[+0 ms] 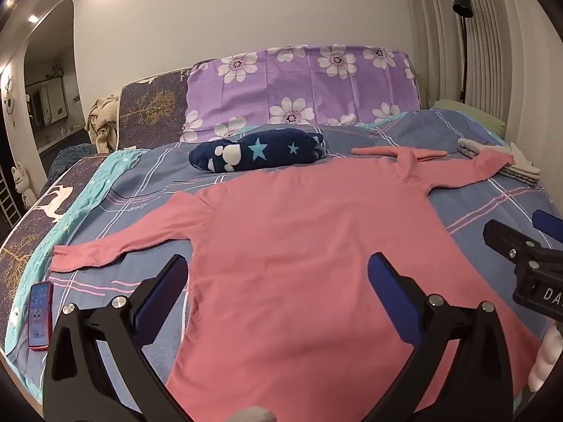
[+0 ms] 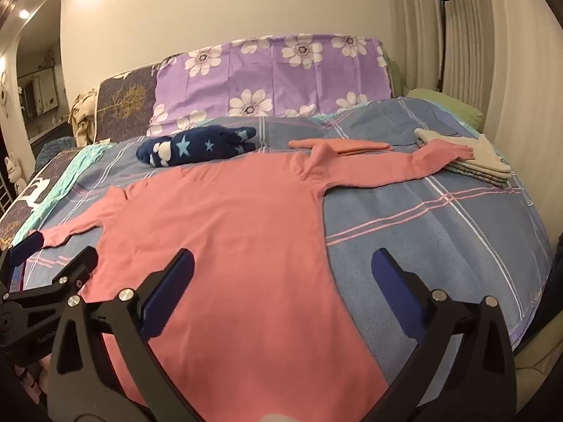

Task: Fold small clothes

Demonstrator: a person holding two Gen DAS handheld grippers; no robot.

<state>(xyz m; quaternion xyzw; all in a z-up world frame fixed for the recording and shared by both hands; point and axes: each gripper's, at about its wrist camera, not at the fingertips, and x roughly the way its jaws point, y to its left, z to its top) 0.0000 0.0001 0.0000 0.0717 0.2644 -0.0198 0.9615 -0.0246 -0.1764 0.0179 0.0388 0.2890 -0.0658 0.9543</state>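
Observation:
A pink long-sleeved shirt (image 1: 299,218) lies spread flat on the bed, both sleeves stretched out to the sides and its hem nearest me. My left gripper (image 1: 278,260) hovers open over the shirt's lower left part, nothing between its blue pads. Over the shirt's lower right edge (image 2: 228,211), my right gripper (image 2: 284,255) is open and empty too, one finger above the fabric and the other above the bedsheet. Each gripper shows at the side of the other's view: the right gripper (image 1: 520,227) and the left gripper (image 2: 52,253).
A navy star-patterned folded cloth (image 1: 257,153) and a folded pink item (image 1: 397,151) lie beyond the shirt. A stack of folded clothes (image 2: 482,165) sits under the right sleeve's end. A red phone (image 1: 39,313) lies at the bed's left edge. Purple flowered pillow (image 1: 299,88) at the back.

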